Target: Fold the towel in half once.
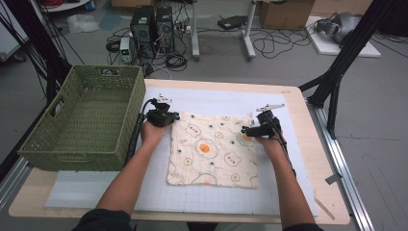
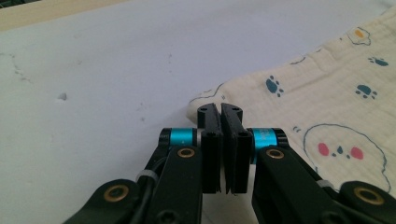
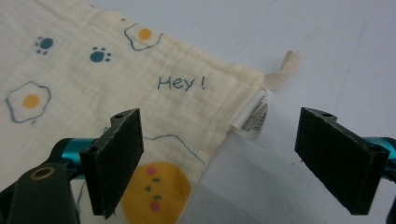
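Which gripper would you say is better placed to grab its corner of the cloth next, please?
The right gripper, probably. Its jaws stand open around the cloth's edge by the label, ready to close. The left gripper is already shut at its corner, apparently pinching the cloth.

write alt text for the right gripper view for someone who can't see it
The right gripper has its two black jaws wide open, straddling the corner of a cream cloth printed with fried eggs, paw prints and the words "Hey!". A white care label and a fabric loop stick out from that corner, on a pale mat.
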Available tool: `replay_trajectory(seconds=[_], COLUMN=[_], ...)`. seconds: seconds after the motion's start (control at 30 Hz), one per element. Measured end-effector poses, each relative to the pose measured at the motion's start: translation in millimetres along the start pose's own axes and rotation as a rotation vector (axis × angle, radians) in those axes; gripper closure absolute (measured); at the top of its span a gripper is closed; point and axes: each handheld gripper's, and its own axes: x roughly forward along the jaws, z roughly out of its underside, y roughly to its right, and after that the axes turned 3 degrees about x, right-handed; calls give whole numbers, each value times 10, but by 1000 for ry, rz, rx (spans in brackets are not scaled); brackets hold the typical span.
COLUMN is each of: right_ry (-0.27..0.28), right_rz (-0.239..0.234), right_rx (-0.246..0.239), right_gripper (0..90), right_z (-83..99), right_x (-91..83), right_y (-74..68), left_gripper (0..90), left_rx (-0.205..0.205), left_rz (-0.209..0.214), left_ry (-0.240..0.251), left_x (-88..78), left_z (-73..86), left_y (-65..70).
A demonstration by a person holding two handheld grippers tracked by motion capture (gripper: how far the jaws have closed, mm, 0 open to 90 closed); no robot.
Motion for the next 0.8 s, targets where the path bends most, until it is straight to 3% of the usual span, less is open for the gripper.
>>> replay_trajectory(seconds=[0.2, 0.27, 0.4, 0.47, 0.57, 0.67, 0.8], right_ry=[-46, -42, -48, -55, -56, 15, 102], right_rz=[4, 12, -26, -28, 12, 27, 21], right_rx=[5, 3, -22, -58, -124, -106, -99], right_gripper=[292, 436, 736, 827, 845, 847, 846], right_z=[-119, -147, -160, -166, -185, -214, -238], right_x=[220, 220, 205, 201, 192, 131, 13], right_y=[-52, -78, -127, -177, -223, -200, -178], left_gripper=[860, 860, 862, 863, 865, 866, 866], left_rx=[-4, -8, 1, 1, -14, 8, -10], left_rz=[6, 10, 21, 18, -8, -40, -29], left_ry=[4, 1, -14, -18, 29, 81, 154], left_x=[-10, -12, -32, -50, -108, -176, -277], left_z=[-3, 1, 10, 13, 1, -54, -109], left_y=[-1, -8, -9, -19, -20, 9, 23])
